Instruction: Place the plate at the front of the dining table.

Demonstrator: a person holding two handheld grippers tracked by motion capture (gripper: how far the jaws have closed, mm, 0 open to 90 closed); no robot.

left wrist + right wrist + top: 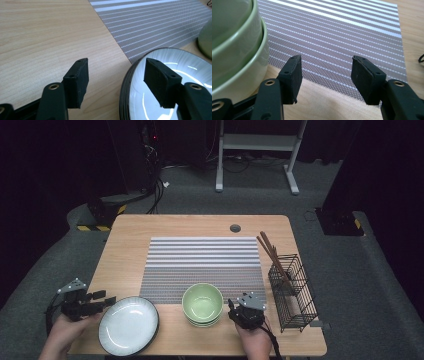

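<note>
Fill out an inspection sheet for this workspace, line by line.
Surface: wooden table, grey striped placemat across its middle.
Job's things: white plate, seemingly a stack, at the front left edge; stacked green bowls at the mat's front edge.
Clutter: black wire basket on the right with brown chopsticks leaning in it.
Grippers: left gripper open, one jaw over the plate, one over bare wood, rim between them; right gripper open, empty, beside the bowls.
Cables: black cable trailing from the right gripper; more on the floor behind.
Surroundings: grey carpet, white stand, dark backdrop.
</note>
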